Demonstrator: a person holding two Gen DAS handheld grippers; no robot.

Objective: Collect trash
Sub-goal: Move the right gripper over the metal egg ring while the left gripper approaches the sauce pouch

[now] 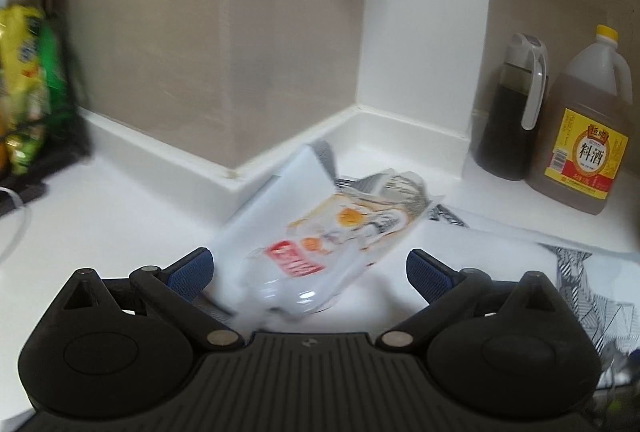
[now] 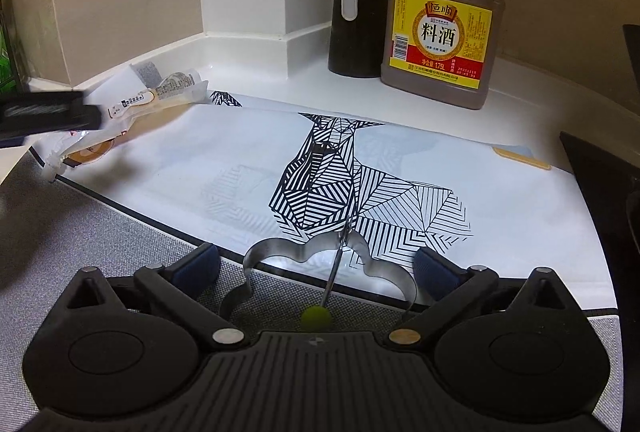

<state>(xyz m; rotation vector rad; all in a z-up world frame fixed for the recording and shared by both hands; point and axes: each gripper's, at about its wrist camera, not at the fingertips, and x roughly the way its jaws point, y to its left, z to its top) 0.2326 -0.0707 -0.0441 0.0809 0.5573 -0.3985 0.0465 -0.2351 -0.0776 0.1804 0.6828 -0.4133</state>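
Note:
A crumpled clear food wrapper (image 1: 320, 244) with orange yolk pictures and a red label lies on the white counter (image 1: 100, 216), over a white card (image 1: 280, 196). My left gripper (image 1: 310, 270) is open, its blue pads on either side of the wrapper and not pressing it. In the right wrist view the same wrapper (image 2: 160, 96) lies at the far left, with a blurred black part of the left tool (image 2: 44, 112) beside it. My right gripper (image 2: 318, 266) stands wide open around a wavy metal strip (image 2: 316, 252) and a metal pick with a green ball (image 2: 316, 316), pads clear of both.
A white bag with a black geometric print (image 2: 320, 172) lies flat on the counter, partly over a grey mat (image 2: 100, 232). A dark sauce dispenser (image 2: 358, 12) and a cooking wine jug (image 2: 440, 20) stand in the back corner. Snack bags (image 1: 28, 88) sit far left.

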